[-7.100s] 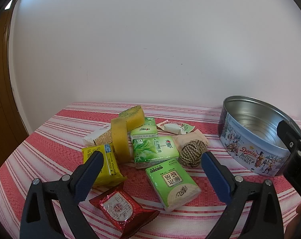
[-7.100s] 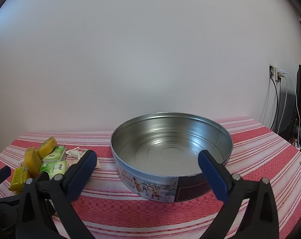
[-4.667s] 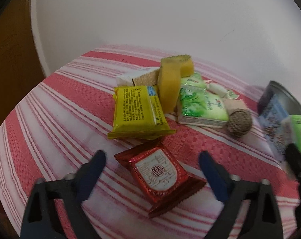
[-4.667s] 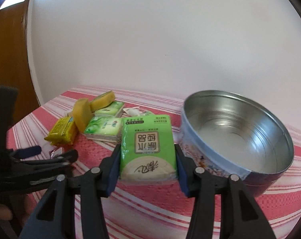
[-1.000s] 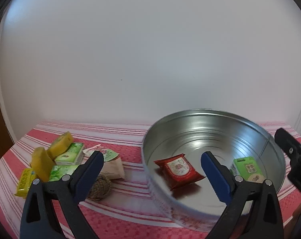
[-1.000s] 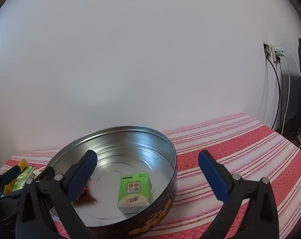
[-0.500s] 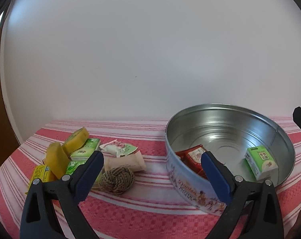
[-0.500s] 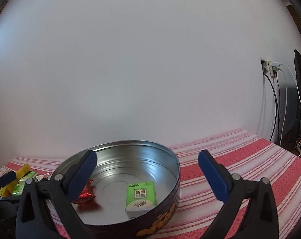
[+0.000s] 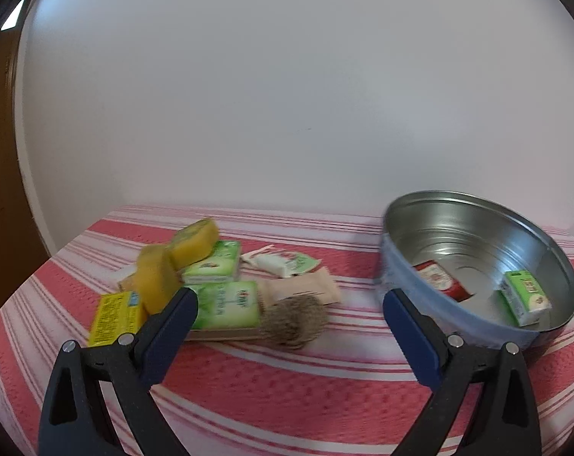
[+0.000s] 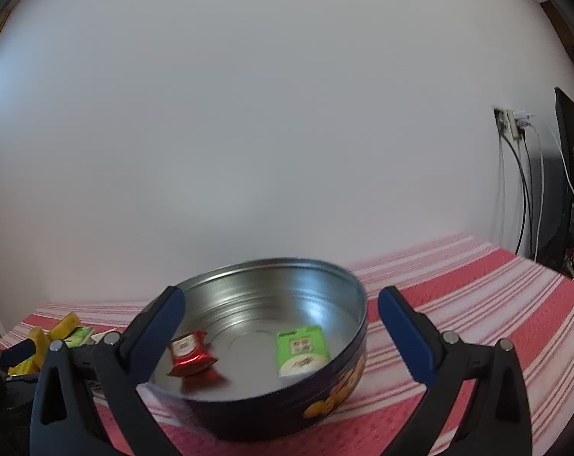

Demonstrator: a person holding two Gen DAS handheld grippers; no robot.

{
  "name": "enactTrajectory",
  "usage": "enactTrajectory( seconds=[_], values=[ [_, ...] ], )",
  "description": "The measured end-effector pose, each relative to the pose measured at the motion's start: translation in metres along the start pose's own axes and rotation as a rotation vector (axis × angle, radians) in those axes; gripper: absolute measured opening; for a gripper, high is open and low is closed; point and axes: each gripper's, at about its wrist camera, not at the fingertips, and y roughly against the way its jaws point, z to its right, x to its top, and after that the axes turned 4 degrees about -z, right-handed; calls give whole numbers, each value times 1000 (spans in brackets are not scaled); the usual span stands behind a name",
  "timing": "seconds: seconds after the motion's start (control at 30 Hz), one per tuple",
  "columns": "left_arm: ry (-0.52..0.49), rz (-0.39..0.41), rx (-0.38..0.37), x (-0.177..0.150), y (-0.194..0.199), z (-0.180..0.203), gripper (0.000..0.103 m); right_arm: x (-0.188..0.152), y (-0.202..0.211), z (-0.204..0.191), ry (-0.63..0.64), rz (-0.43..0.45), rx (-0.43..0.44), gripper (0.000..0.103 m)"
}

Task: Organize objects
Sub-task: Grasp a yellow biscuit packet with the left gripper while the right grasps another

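Both of our grippers are empty, fingers spread wide. The left gripper (image 9: 287,319) faces the pile at lower left of the left wrist view; the right gripper (image 10: 279,319) hangs in front of the cookie tin (image 10: 348,349), centre-low in its own view. Inside the tin lie a red packet (image 10: 190,353) and a green tissue pack (image 10: 302,345), apart from each other.

The step in hand, we judge, is fetching the next loose thing with the left gripper. The twine ball (image 9: 296,319) sits nearest, between the finger tips in the frame and touching the larger green tissue pack (image 9: 226,304). We would take the ball first (it is round and likely to roll), closing on its widest part and coming down straight so the pack beside it is not nudged.

The yellow sponges (image 9: 173,266) lean on one another atop the other packs, so lifting from beneath them risks a tumble; better to clear them from the top. The yellow packet (image 9: 114,317) lies flat on the striped bench (image 9: 287,387), at the pile's left edge.
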Motion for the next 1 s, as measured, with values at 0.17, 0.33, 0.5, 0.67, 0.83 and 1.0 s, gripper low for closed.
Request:
enactTrajectory(
  seconds=[0.17, 0.33, 0.5, 0.67, 0.83, 1.0],
  values=[
    [30, -20, 70, 0, -5, -31, 99, -3, 7, -15, -5, -9, 9, 103],
    [82, -43, 149, -1, -11, -66, 99, -10, 12, -35, 2, -29, 39, 103],
    [137, -78, 187, -3, -17, -98, 99, -18, 14, -63, 25, -59, 82, 103],
    [161, -133, 176, -5, -26, -117, 99, -27, 17, -94, 30, -77, 141, 103],
    [187, -211, 147, -9, -42, -136, 99, -35, 15, -127, 51, -110, 200, 103],
    [193, -264, 104, -11, -55, -156, 88, -42, 12, -152, 70, -138, 226, 103]
  ],
)
